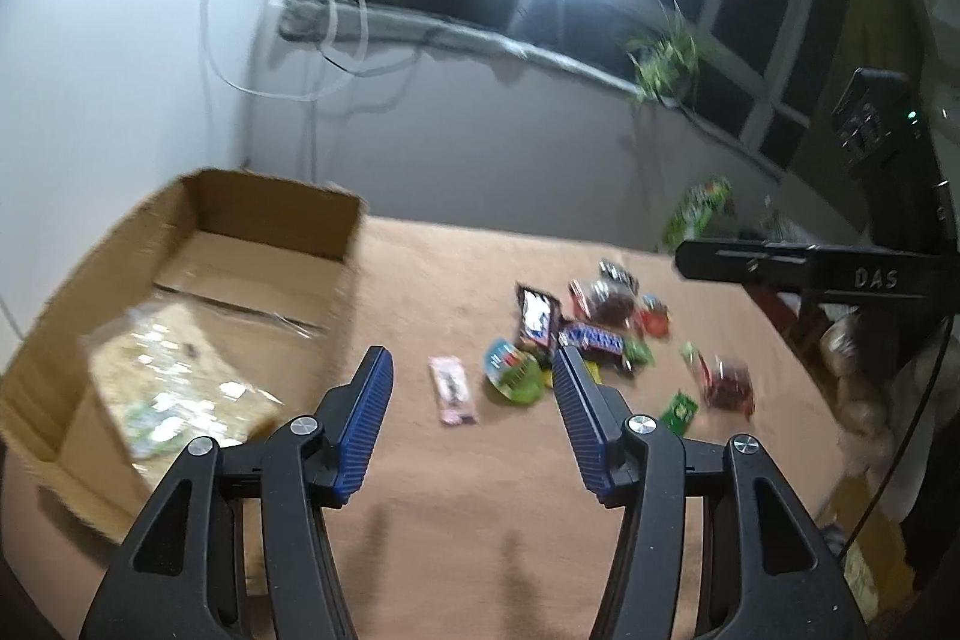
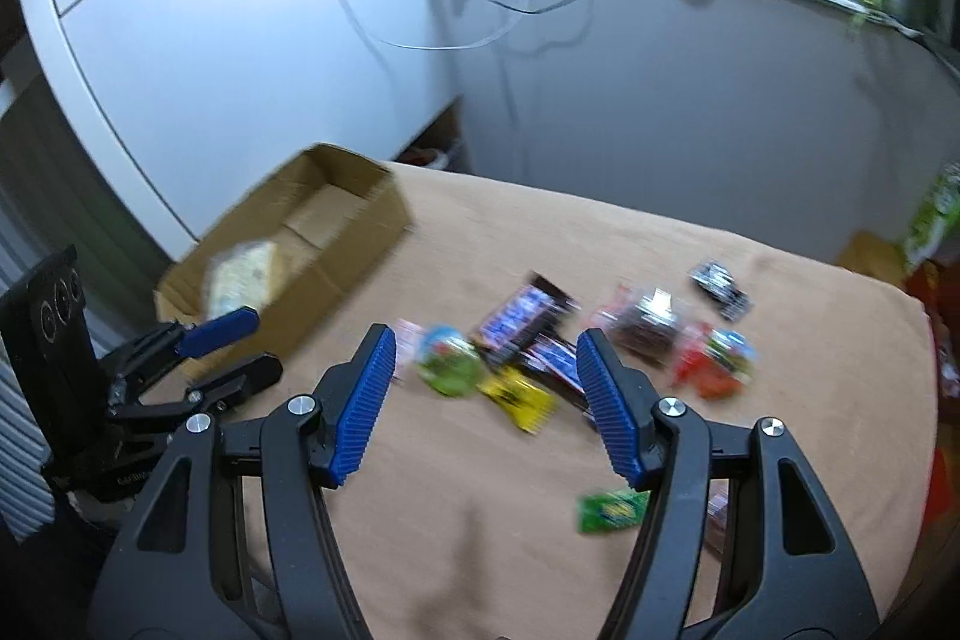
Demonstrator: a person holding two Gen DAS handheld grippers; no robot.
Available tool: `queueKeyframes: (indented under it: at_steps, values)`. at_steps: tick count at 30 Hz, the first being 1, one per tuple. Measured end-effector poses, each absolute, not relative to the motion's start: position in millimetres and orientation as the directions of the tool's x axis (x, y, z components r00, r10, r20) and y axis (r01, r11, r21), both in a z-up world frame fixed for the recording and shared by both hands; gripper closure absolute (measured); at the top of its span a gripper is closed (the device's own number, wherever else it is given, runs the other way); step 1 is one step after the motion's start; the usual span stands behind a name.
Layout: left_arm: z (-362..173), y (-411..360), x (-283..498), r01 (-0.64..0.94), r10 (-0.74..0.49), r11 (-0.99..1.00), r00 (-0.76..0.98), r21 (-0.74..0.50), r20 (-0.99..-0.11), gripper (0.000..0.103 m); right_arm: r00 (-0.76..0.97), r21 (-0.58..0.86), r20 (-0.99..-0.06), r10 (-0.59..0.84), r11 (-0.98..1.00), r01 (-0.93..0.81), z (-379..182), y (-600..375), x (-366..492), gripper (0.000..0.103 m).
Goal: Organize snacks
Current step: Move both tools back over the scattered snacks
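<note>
Both the left gripper (image 1: 473,361) and right gripper (image 2: 486,340) hover empty, jaws apart, near scattered snacks (image 2: 522,328), cardboard box (image 1: 252,244) far left.

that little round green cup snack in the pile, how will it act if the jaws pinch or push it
The round green cup probably is stiffer than the flat wrappers around it, so it should hold shape. Its rounded wall may slip or spin between flat pads. On the soft-looking tan cloth a push likely drags or tips it rather than slides it.

both grippers (image 1: 473,358) (image 2: 486,340) open, empty
</note>
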State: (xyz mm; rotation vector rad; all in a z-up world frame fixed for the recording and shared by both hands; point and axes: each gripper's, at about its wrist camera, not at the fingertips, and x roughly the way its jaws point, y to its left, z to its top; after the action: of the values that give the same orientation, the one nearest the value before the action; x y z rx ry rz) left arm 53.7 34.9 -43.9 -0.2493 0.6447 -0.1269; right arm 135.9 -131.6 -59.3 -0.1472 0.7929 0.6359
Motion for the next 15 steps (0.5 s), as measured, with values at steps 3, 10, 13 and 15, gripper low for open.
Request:
queueKeyframes:
  at_steps: [3, 10, 13, 15]
  values:
    - [-52, 19, 60, 0.062, -0.204, 0.967, 0.768, -0.247, -0.606, 0.048, 0.554, 0.067, -0.717, 0.422, 0.834, -0.548, -71, -155, 131, 0.038]
    - [-71, 6, 74, 0.061, -0.197, 0.973, 0.725, -0.224, -0.660, 0.048, 0.513, 0.095, -0.775, 0.370, 0.870, -0.484, -110, -201, 123, 0.038]
    - [-80, 5, 80, 0.051, -0.197, 0.972, 0.705, -0.228, -0.682, 0.048, 0.469, 0.126, -0.802, 0.369, 0.873, -0.471, -127, -210, 120, 0.038]
    - [-85, 5, 83, 0.042, -0.188, 0.974, 0.696, -0.223, -0.693, 0.048, 0.442, 0.160, -0.810, 0.385, 0.871, -0.463, -136, -215, 118, 0.038]
